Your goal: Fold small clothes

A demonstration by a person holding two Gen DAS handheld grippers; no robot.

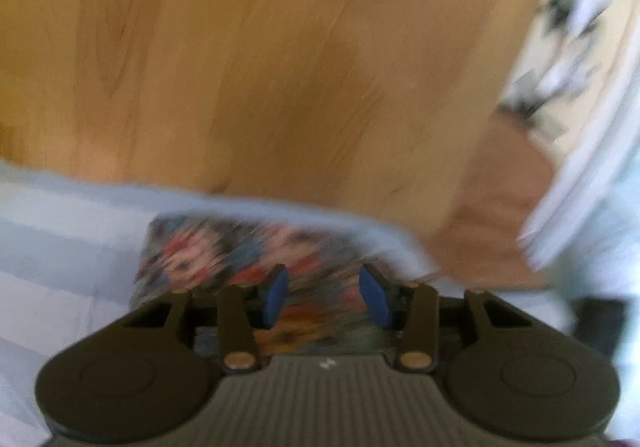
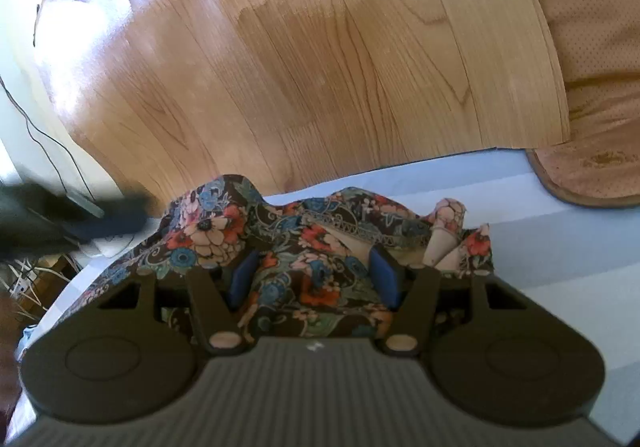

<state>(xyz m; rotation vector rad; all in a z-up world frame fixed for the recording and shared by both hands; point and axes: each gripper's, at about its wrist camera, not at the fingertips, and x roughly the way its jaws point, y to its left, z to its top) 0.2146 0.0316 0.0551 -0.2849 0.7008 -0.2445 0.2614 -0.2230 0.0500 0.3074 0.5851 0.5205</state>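
Floral garment [image 2: 320,243], a small dark print with red and blue flowers, lies rumpled on a pale striped sheet [image 2: 540,247] at the sheet's edge, with wood flooring [image 2: 320,59] beyond it. Its cloth looks thin, light and limp: it stands in soft ridges and will likely drape and slide rather than hold a crease, so the surest hold would be a hem or corner, such as the raised flap at the garment's far right.

Right gripper [image 2: 316,279] hangs directly over the garment's middle, blue pads wide apart with cloth between and beneath them; nothing is pinched. Left gripper [image 1: 326,297] sits over the garment too, its pads [image 1: 276,293] parted and closed on nothing that can be made out.

Only the right wrist view is sharp: it shows the print, the folds, a tan cushion or mat [image 2: 592,87] beyond the garment to the right, and cables [image 2: 48,151] by a bright wall to its left. The left wrist view is heavily blurred; it adds only a smeared white, dark-patterned shape [image 1: 560,47] beyond the garment to the right, which cannot be identified.
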